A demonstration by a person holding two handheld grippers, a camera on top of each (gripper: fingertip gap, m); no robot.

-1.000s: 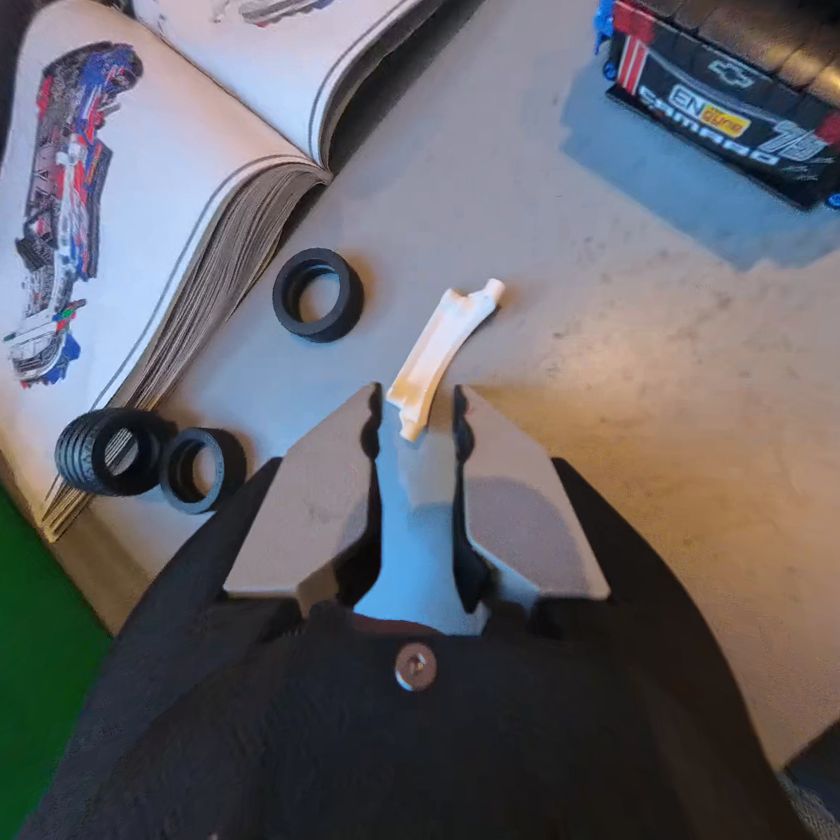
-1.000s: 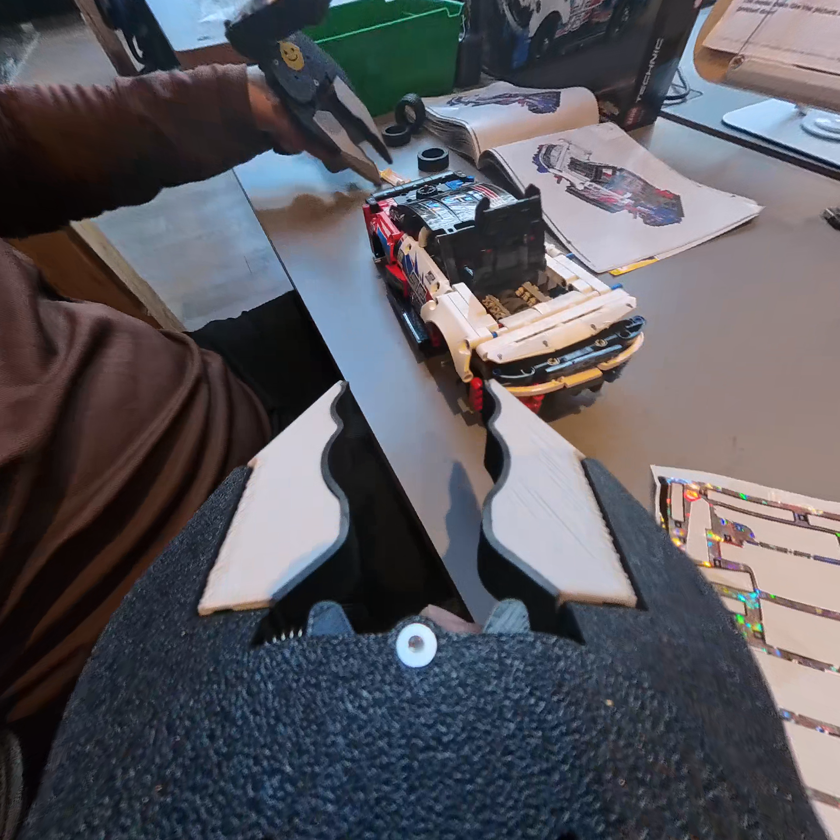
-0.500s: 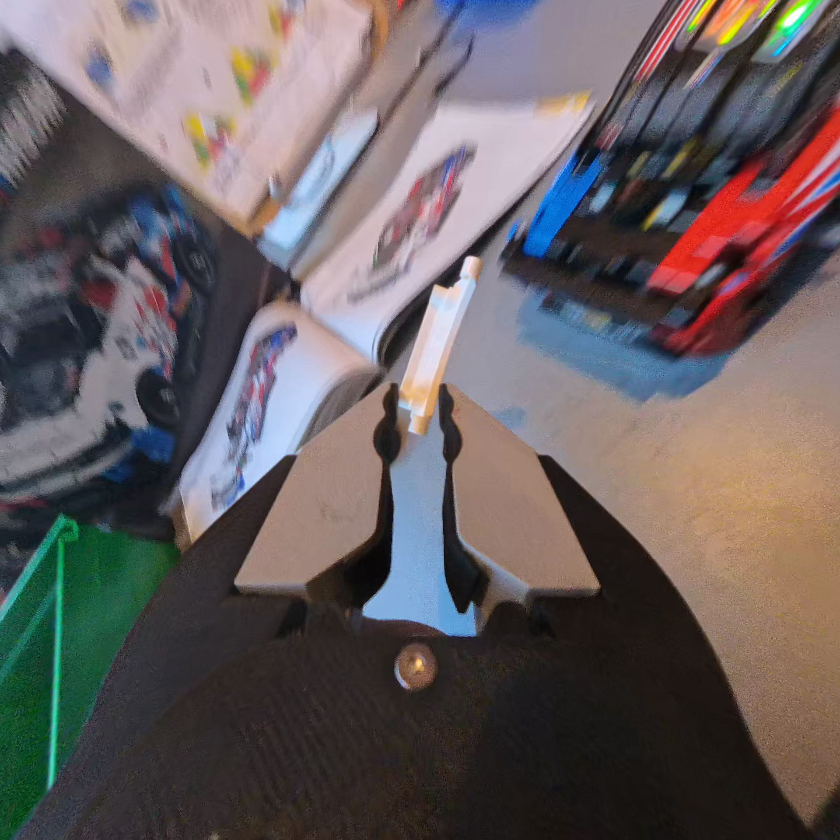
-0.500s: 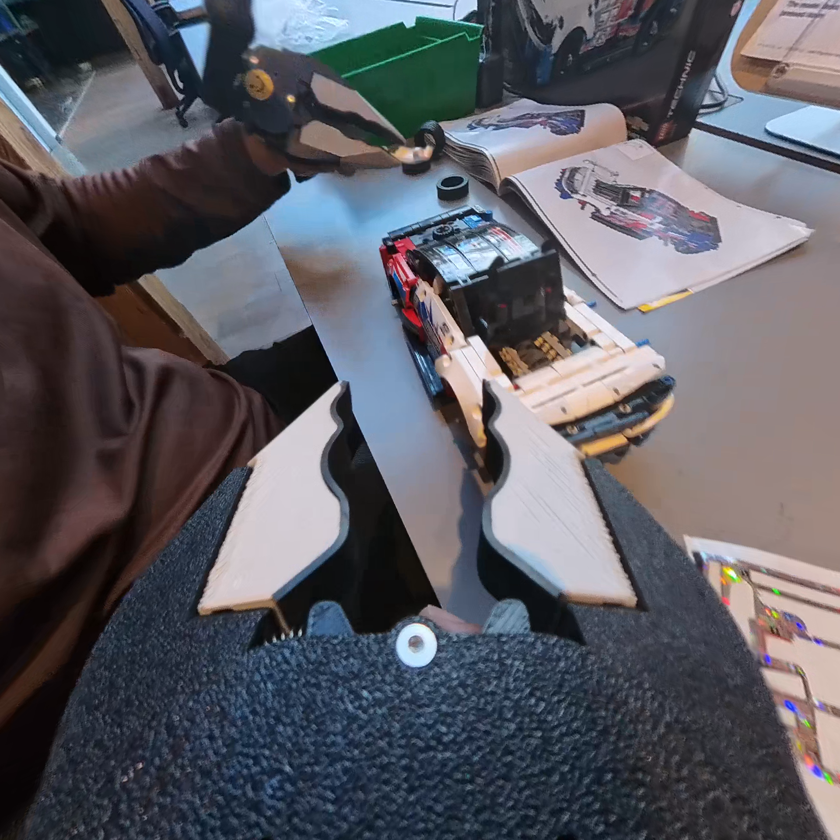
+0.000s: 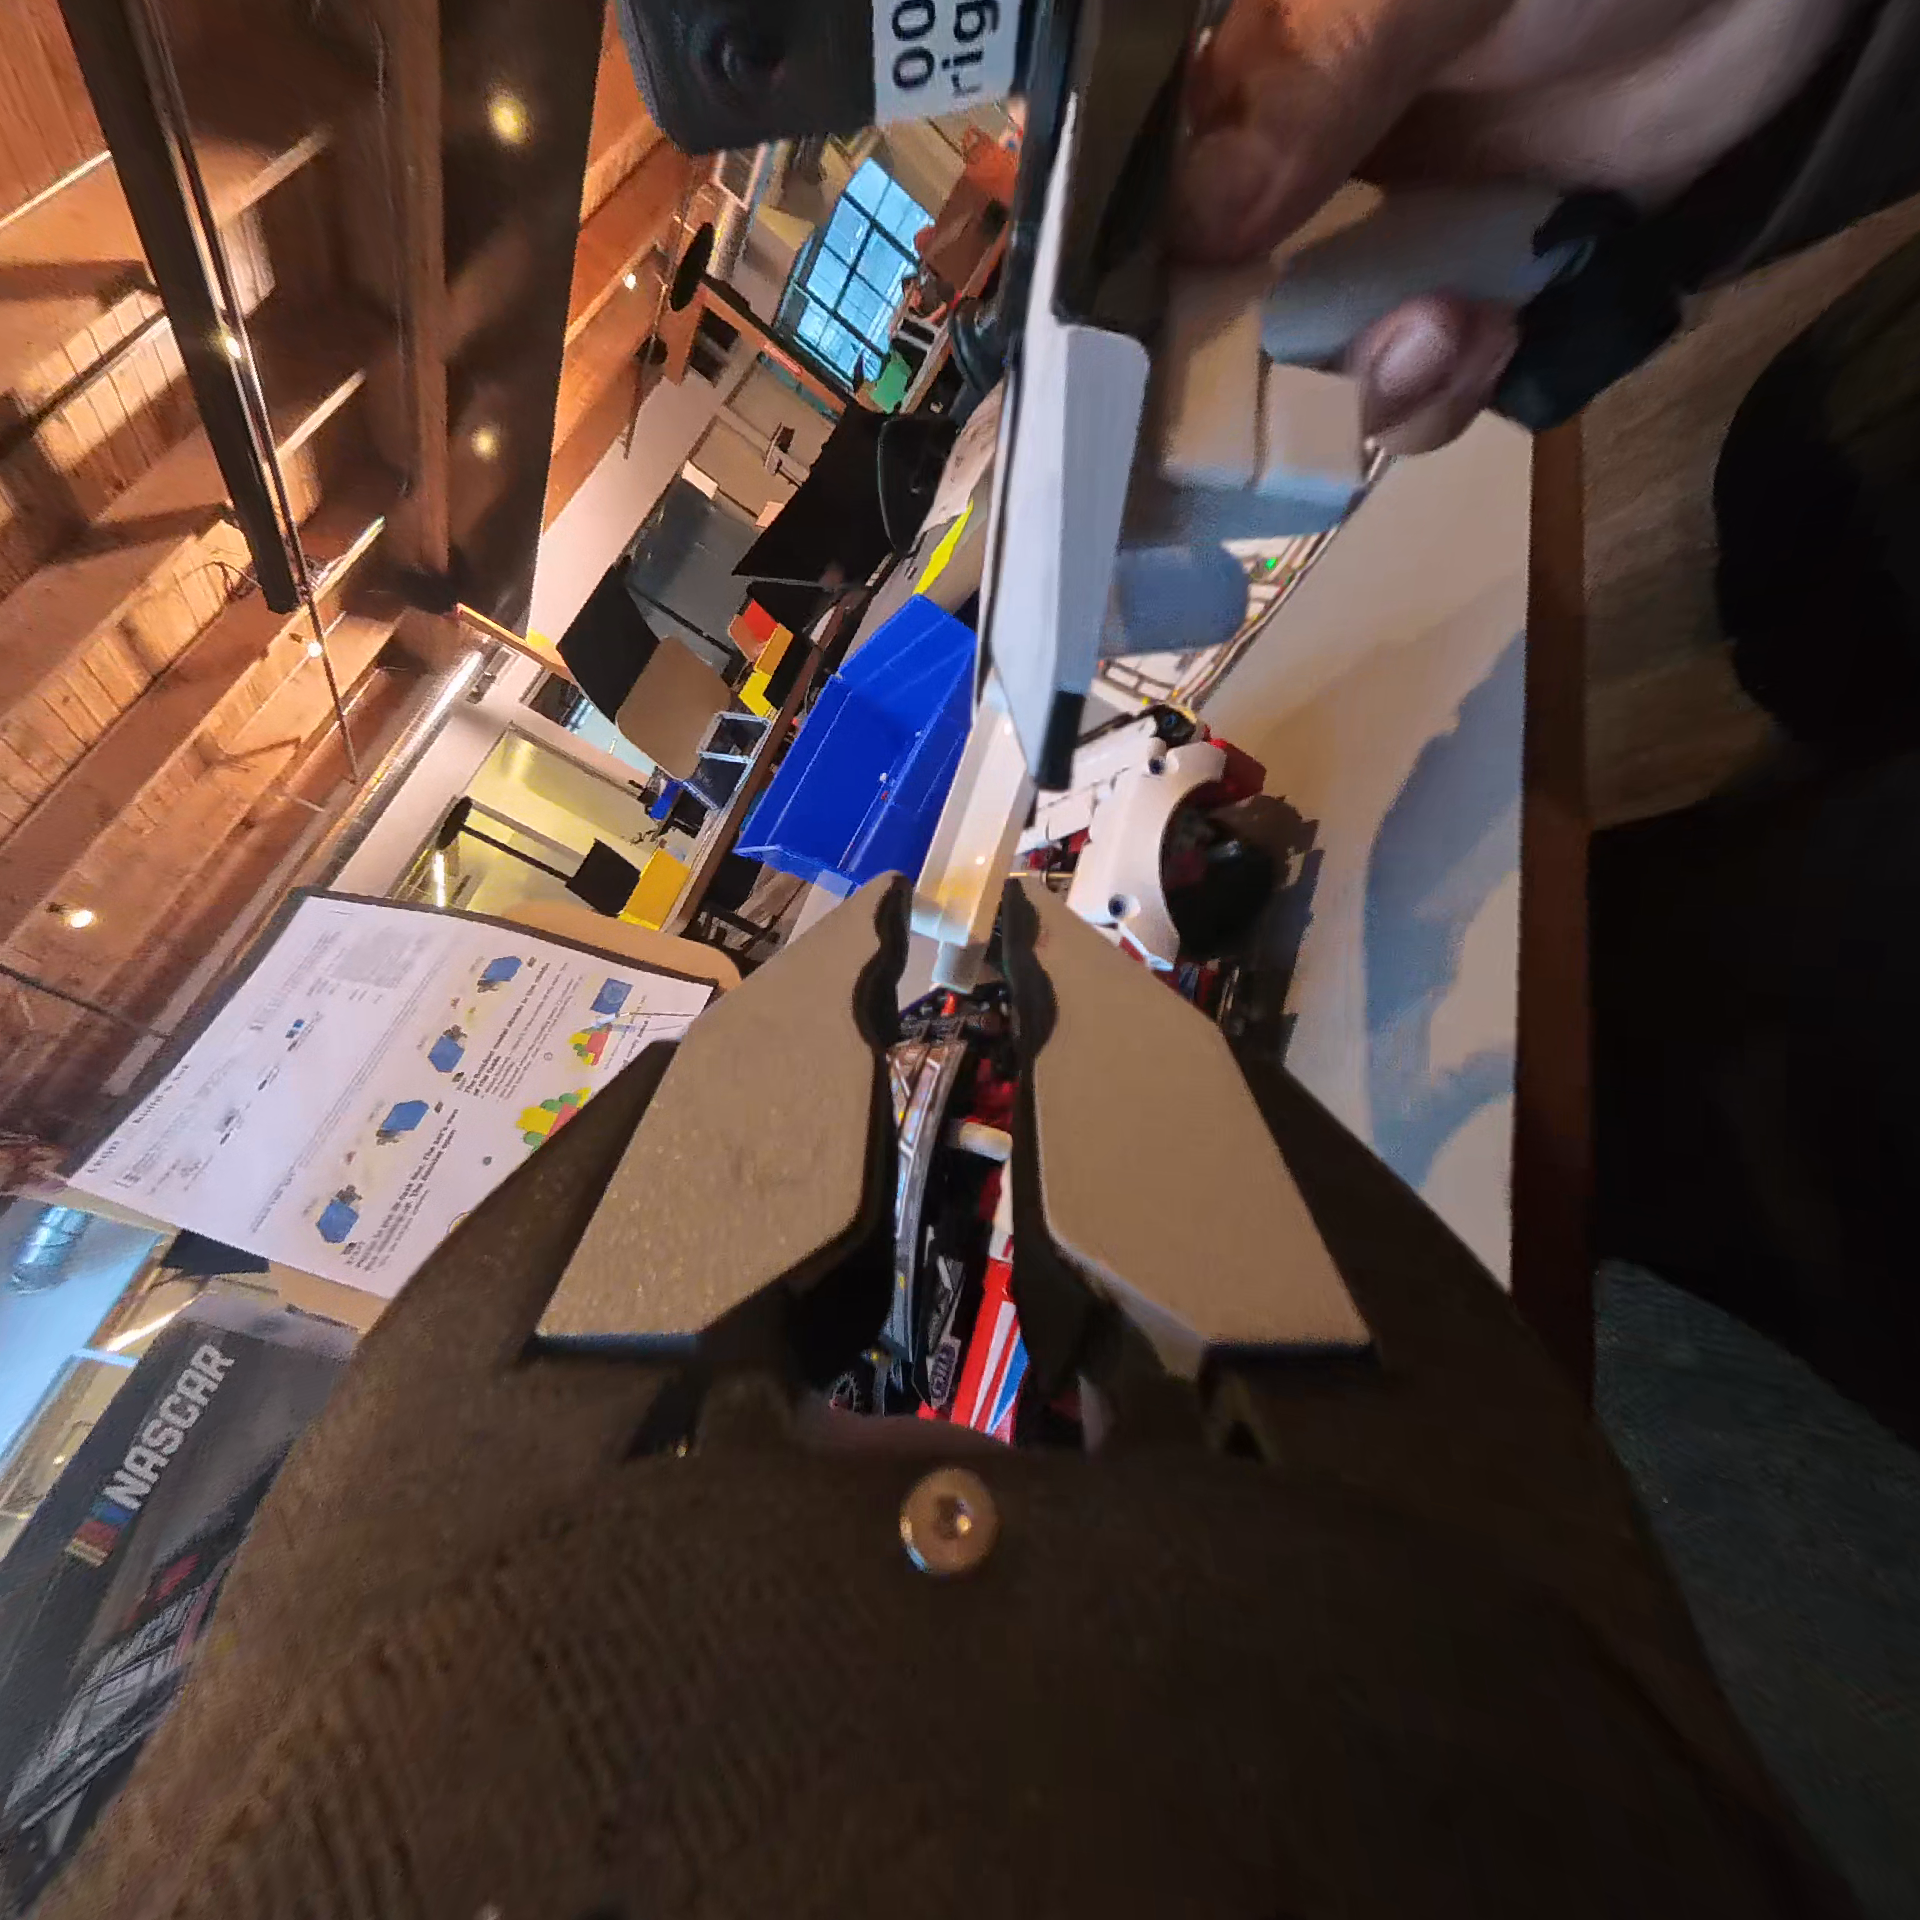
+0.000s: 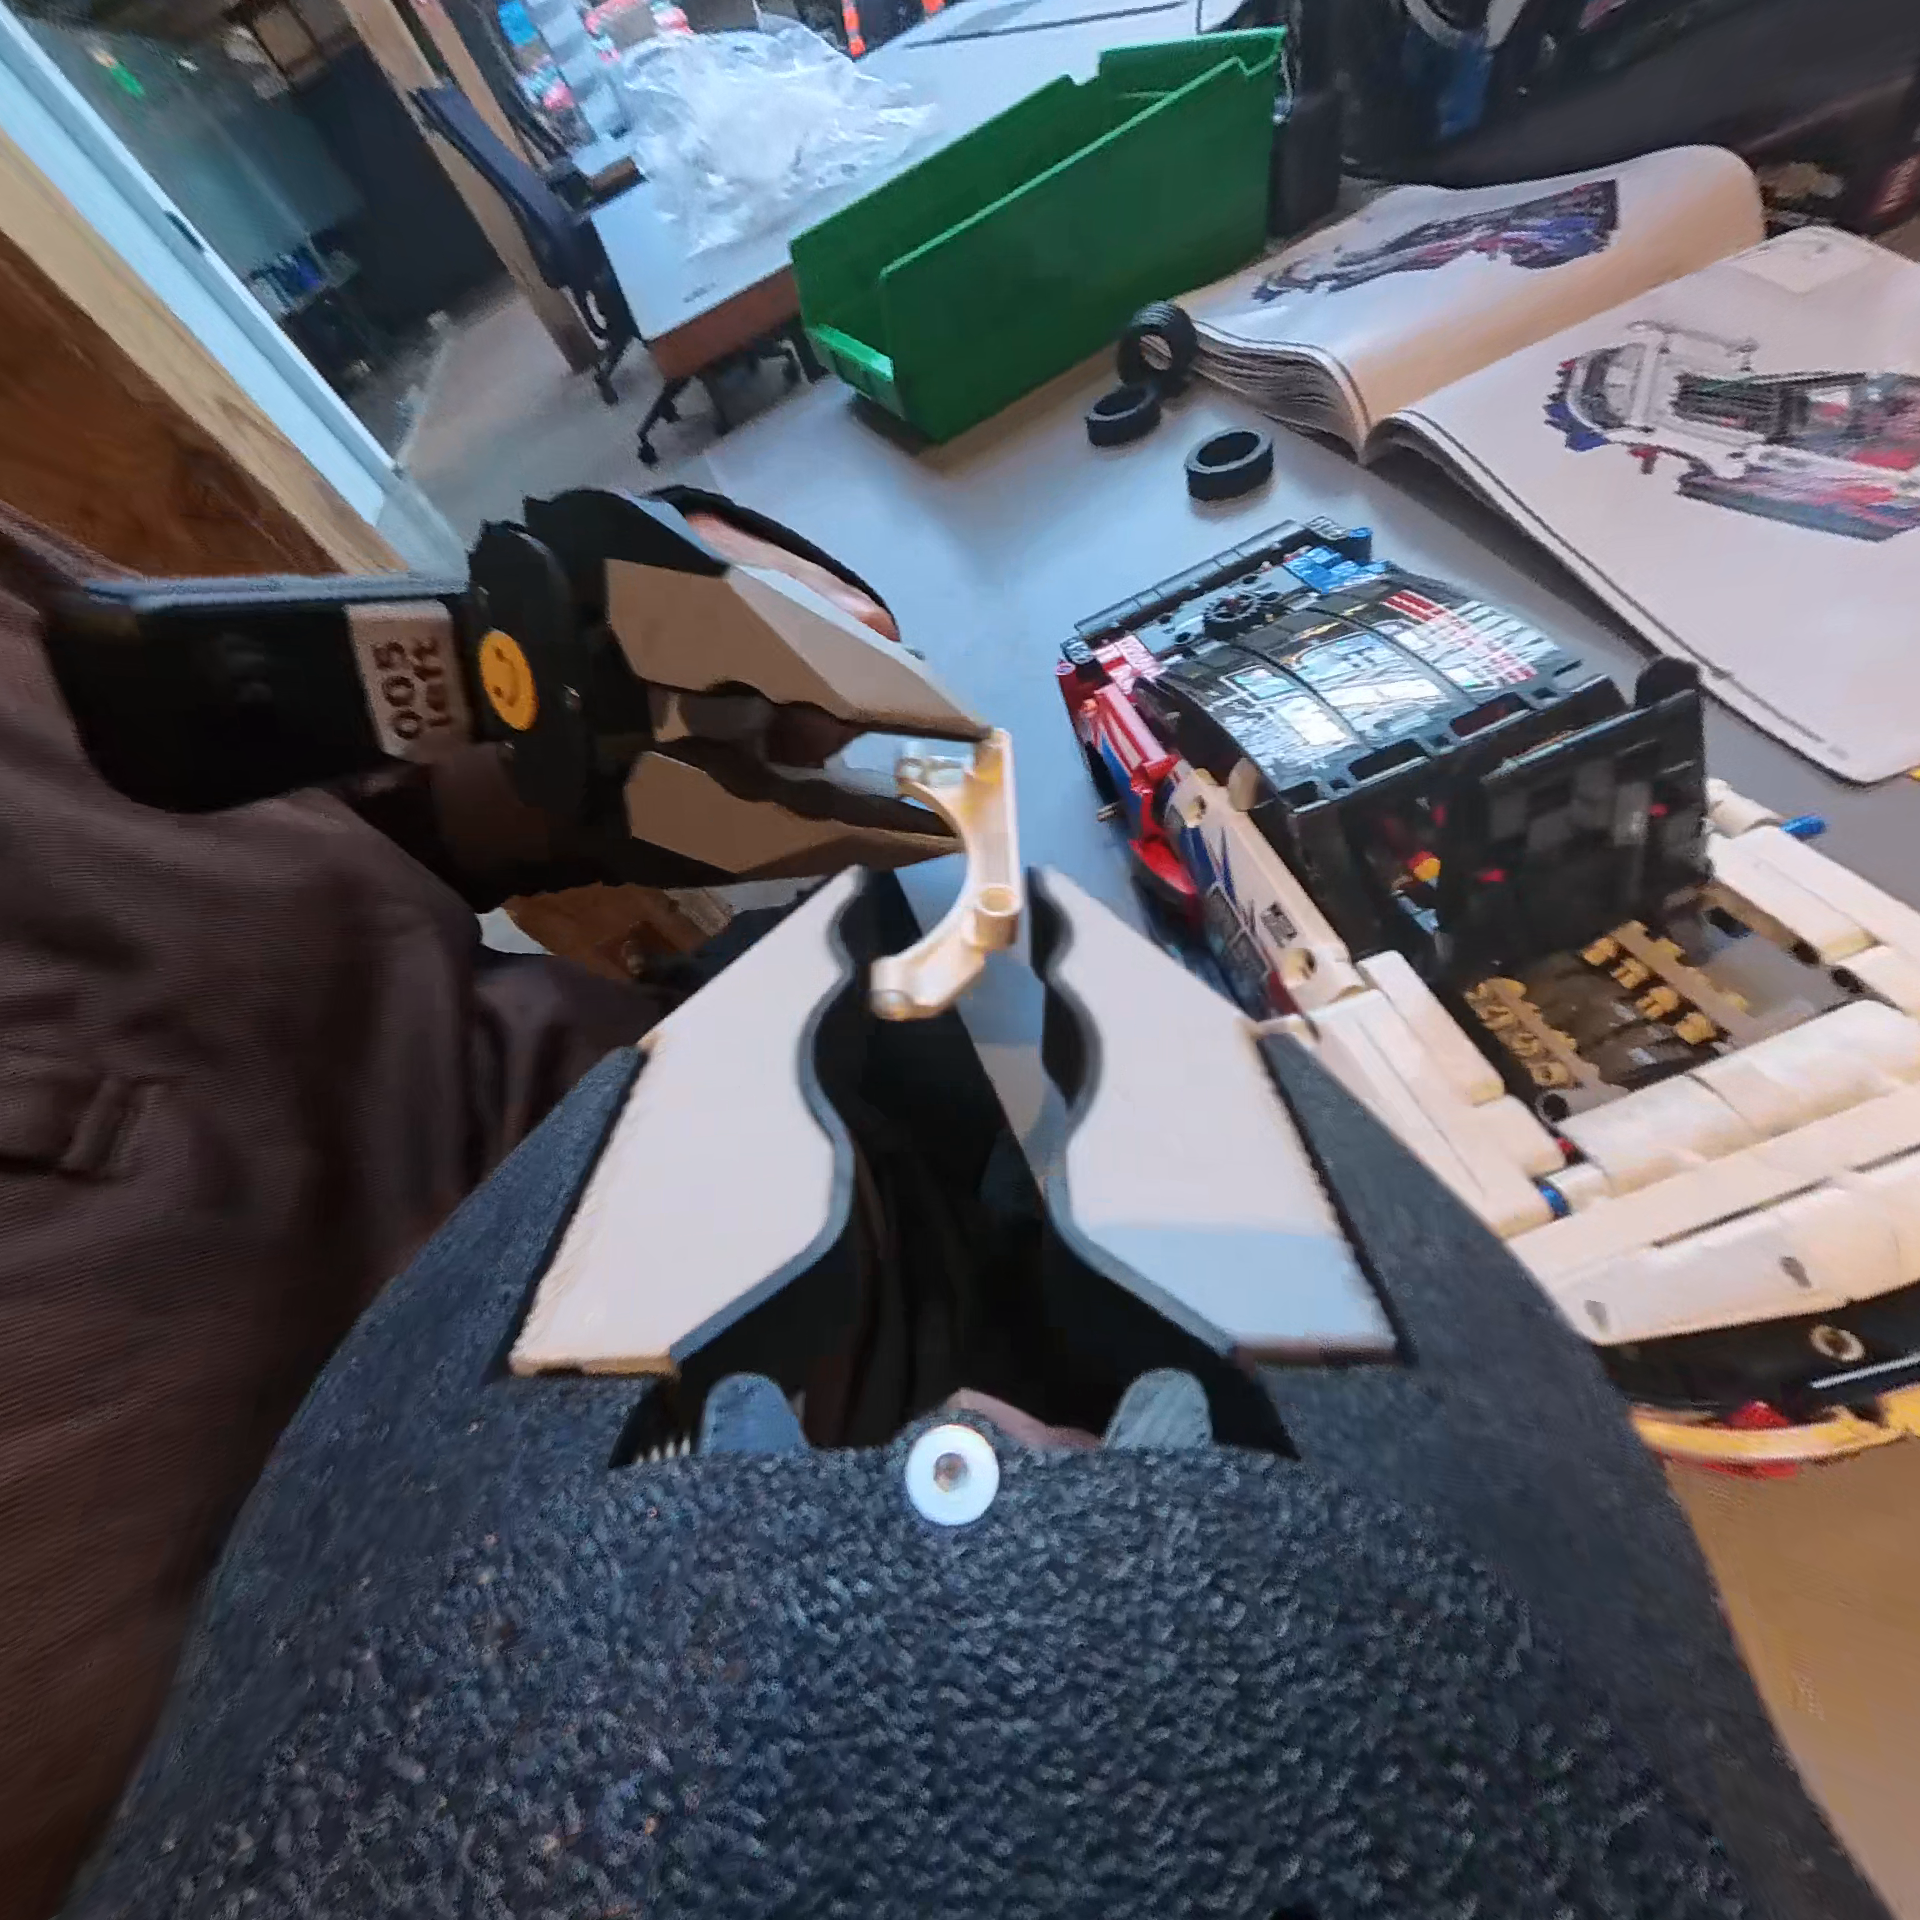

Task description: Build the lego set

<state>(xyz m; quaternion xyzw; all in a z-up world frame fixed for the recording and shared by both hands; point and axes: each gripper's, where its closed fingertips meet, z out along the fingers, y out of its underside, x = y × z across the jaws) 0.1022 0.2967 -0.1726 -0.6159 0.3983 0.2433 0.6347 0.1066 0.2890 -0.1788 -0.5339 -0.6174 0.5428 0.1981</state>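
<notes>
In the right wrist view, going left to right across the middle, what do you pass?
Brown sleeve → left gripper holding the curved white piece → lego car → open instruction book.

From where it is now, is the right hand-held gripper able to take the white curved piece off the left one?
Probably yes. The right hand-held gripper is open, and the white curved piece's free end already hangs between its fingers, with nothing between. The left hand-held gripper grips only the top end.
</notes>
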